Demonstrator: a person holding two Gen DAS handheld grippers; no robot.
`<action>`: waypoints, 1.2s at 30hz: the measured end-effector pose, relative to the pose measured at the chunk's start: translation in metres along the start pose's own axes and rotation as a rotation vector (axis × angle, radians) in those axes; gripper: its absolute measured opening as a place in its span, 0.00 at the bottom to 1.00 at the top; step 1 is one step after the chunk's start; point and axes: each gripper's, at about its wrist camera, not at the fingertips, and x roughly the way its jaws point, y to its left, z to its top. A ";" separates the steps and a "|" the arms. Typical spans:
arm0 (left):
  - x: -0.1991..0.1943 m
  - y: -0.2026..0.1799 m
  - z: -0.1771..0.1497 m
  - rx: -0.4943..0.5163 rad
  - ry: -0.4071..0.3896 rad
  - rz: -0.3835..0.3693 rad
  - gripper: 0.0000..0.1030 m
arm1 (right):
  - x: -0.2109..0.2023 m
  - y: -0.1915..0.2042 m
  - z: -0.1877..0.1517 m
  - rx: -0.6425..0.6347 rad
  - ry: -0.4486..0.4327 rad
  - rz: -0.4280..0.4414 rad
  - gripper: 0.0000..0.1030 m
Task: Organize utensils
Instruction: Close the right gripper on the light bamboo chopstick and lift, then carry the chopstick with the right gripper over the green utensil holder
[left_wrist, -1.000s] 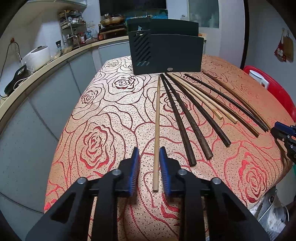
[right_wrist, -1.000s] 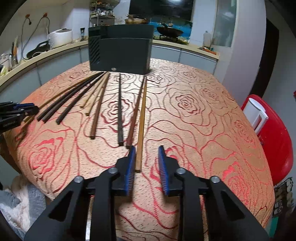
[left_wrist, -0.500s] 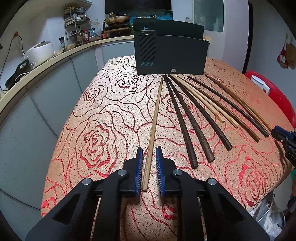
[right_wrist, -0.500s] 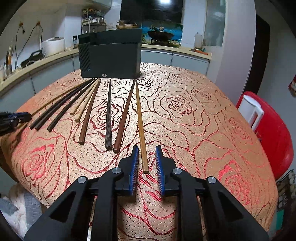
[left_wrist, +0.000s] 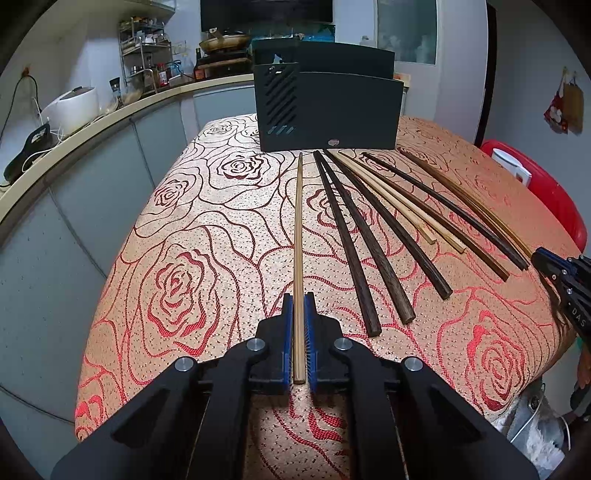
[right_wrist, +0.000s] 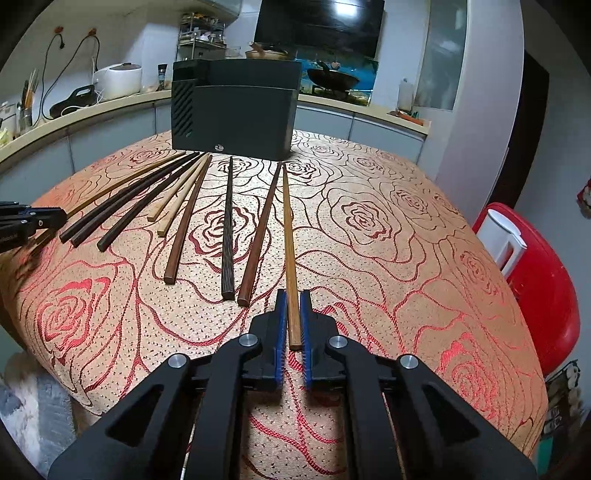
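Note:
Several chopsticks lie fanned out on a rose-patterned tablecloth in front of a dark box-shaped utensil holder (left_wrist: 325, 107) (right_wrist: 236, 110). My left gripper (left_wrist: 299, 299) is shut on the near end of a pale bamboo chopstick (left_wrist: 298, 236), the leftmost of the row. My right gripper (right_wrist: 291, 295) is shut on the near end of a light brown chopstick (right_wrist: 289, 236), the rightmost of the row. Between them lie dark brown chopsticks (left_wrist: 347, 243) (right_wrist: 228, 225) and pale ones (left_wrist: 391, 201). Each gripper shows at the edge of the other's view, the right one (left_wrist: 565, 273) and the left one (right_wrist: 26, 219).
The tablecloth (left_wrist: 207, 229) drops off at the near and side edges. A red plastic stool (right_wrist: 535, 273) with a white object on it stands to the right. A kitchen counter (left_wrist: 74, 136) with a rice cooker (left_wrist: 72, 109) curves behind the table.
Both grippers moved forward along their chopsticks and their jaws closed from a wide gap until the blue pads pressed on the sticks. The other chopsticks stayed where they were.

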 end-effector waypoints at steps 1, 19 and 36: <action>-0.001 0.001 0.001 -0.003 0.000 -0.004 0.06 | 0.000 -0.001 0.000 0.006 0.004 0.006 0.07; -0.081 0.016 0.059 0.031 -0.243 0.030 0.05 | -0.071 -0.057 0.062 0.198 -0.197 0.110 0.07; -0.118 0.022 0.155 0.029 -0.432 0.009 0.05 | -0.087 -0.070 0.138 0.179 -0.350 0.145 0.07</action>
